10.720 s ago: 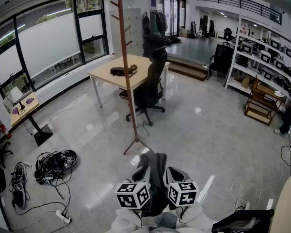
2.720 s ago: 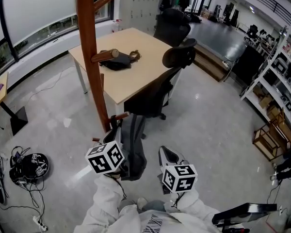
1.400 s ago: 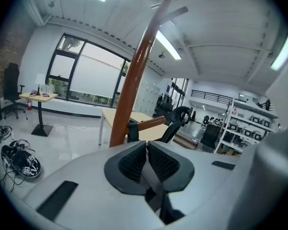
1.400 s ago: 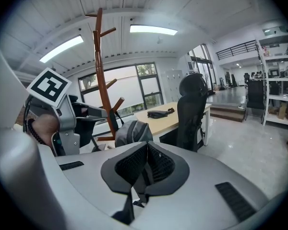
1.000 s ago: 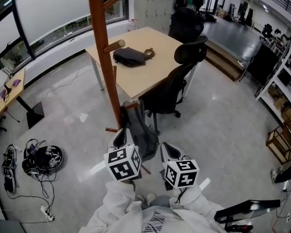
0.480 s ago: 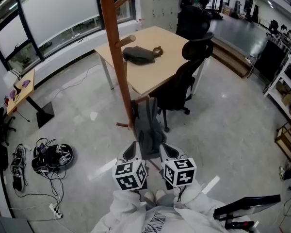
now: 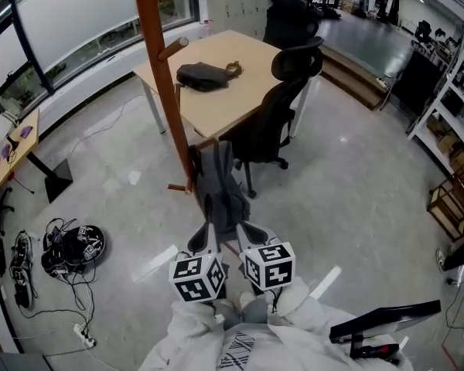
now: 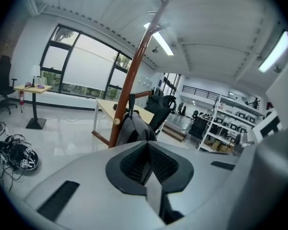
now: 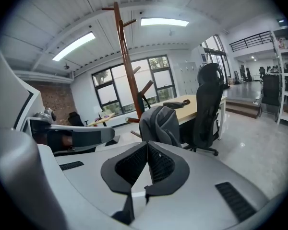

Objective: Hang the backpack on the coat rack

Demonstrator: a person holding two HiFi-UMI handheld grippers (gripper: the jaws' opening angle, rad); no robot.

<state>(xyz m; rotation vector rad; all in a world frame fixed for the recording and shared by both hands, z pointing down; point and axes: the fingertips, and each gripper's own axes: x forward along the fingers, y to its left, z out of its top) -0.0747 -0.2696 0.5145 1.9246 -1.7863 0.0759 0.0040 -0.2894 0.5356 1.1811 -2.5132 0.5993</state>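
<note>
Backpack (image 7: 216,188) hangs by strap from low peg of rack (image 7: 156,76), resting against pole. My left gripper (image 7: 202,239) and right gripper (image 7: 252,233) sit side by side on near side of rack, clear of backpack. Both claws pinched closed, nothing between. Chair (image 7: 274,114) just beyond rack.

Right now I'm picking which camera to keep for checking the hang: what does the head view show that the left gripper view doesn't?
Only the head view: the person's white sleeves and the two marker cubes. Only the left gripper view: the left gripper with jaws together, nothing between, and the ceiling lights. Both: the backpack hanging on the coat rack, office chair beside it.
</note>
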